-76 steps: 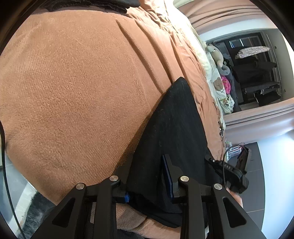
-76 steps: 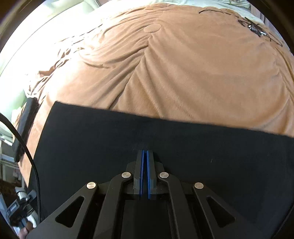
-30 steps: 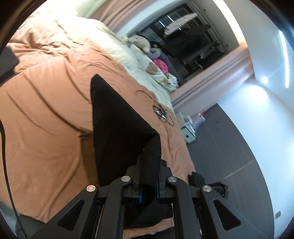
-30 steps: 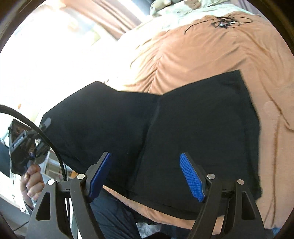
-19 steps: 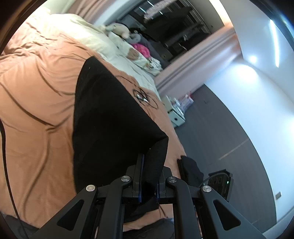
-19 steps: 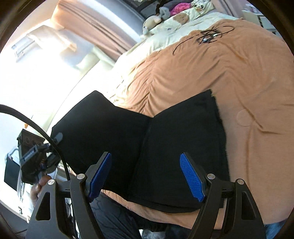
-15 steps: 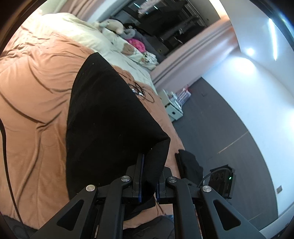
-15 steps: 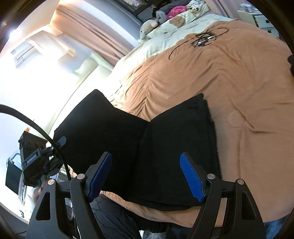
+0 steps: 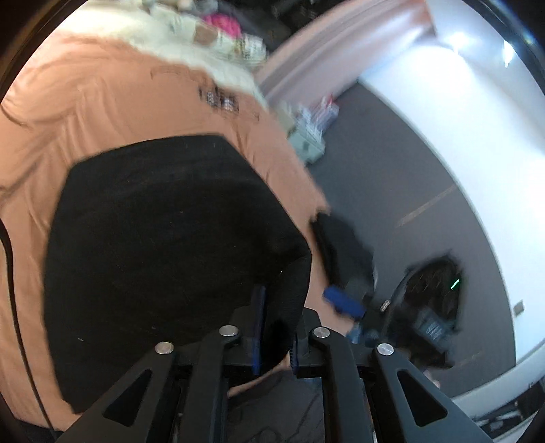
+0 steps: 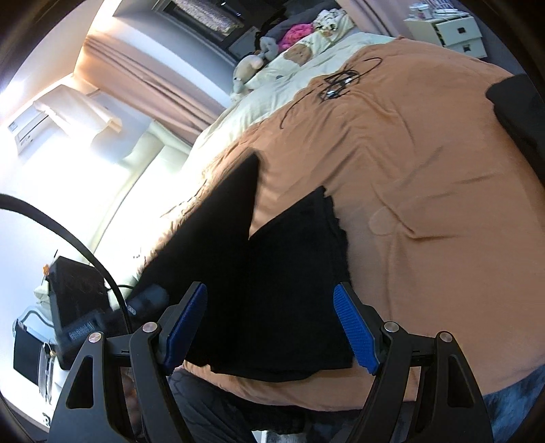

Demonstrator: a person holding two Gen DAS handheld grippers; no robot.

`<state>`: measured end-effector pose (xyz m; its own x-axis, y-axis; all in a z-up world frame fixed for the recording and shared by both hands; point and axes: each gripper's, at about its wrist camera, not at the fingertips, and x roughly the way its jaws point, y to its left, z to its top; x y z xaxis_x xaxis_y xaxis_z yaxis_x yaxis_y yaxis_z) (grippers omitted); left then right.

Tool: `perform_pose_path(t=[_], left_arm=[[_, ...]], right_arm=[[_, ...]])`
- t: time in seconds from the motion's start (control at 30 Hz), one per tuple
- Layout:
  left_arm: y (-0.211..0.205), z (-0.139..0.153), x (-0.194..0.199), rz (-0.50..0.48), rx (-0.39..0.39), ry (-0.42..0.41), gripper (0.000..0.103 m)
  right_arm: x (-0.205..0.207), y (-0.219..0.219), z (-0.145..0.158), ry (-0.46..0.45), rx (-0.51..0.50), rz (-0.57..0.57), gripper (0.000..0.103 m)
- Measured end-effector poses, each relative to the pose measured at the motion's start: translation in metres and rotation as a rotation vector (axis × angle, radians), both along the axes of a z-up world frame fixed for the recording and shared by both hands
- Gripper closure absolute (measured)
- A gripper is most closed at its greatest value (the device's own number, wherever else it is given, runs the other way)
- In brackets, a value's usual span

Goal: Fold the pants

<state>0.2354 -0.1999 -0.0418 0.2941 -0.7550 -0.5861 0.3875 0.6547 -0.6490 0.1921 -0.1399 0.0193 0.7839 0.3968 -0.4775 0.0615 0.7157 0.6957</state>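
Note:
The black pants (image 9: 163, 245) lie on the brown blanket (image 9: 112, 98) near the bed's front edge. My left gripper (image 9: 276, 327) is shut on a raised fold of the pants, and the lifted flap stands up from the flat part. In the right wrist view the pants (image 10: 289, 293) lie partly folded, with the lifted flap (image 10: 218, 238) rising at the left toward the left gripper (image 10: 146, 300). My right gripper (image 10: 270, 327) is open and empty, just above the near edge of the pants. It also shows in the left wrist view (image 9: 344, 303).
Black cables (image 10: 337, 85) lie on the blanket further up the bed. Pillows and soft toys (image 10: 272, 51) sit at the head. Another dark garment (image 10: 521, 112) lies at the right edge of the bed. A white drawer unit (image 10: 449, 30) stands on the grey floor beside it.
My left gripper has swung the held flap over toward the right, and the view is blurred by motion. My right gripper, open since one second ago, has drawn back a little from the pants.

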Motion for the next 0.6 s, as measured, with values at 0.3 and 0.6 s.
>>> perform_pose_path(t=[0.3, 0.6], left_arm=[[0.017, -0.023, 0.011, 0.011, 0.007, 0.067, 0.055], [0.078, -0.042, 0.030, 0.154, 0.054, 0.097, 0.055]], right_arm=[[0.005, 0.003, -0.020, 0.070, 0.043, 0.027, 0.027], [0.040, 0.022, -0.040, 0.167, 0.012, 0.064, 0.032]])
